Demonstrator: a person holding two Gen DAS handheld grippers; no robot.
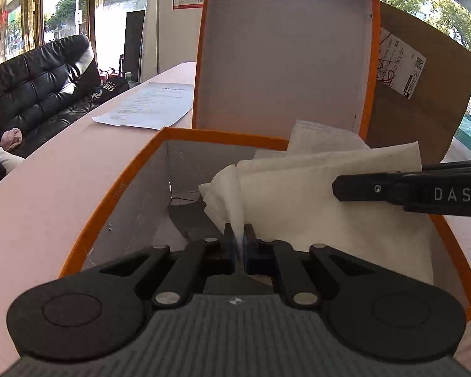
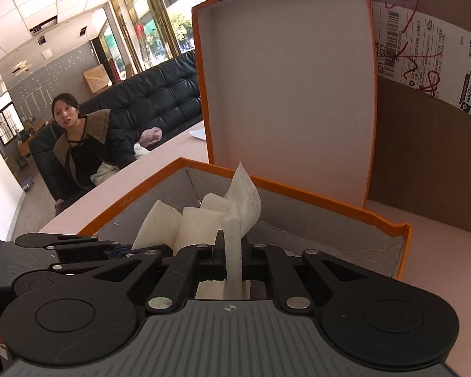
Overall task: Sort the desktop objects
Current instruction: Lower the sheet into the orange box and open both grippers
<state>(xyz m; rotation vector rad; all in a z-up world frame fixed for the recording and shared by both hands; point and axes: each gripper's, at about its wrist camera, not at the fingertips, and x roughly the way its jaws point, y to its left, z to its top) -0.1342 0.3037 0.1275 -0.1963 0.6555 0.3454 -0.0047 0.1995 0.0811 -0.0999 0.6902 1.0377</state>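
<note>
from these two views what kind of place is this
Probably an office lobby or reception area, not a home. A black leather sofa sits beside tall glass doors, a printed form lies on a long pale counter, and the ceiling has office-style tiles.

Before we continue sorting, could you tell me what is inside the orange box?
Inside the orange box, only the white cloth shows, pinched by both grippers; the floor beneath it is covered.

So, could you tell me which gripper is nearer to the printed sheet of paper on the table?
Left. The left gripper sits on the printed sheet's side of the orange box; the right gripper reaches in from the far side.
</note>
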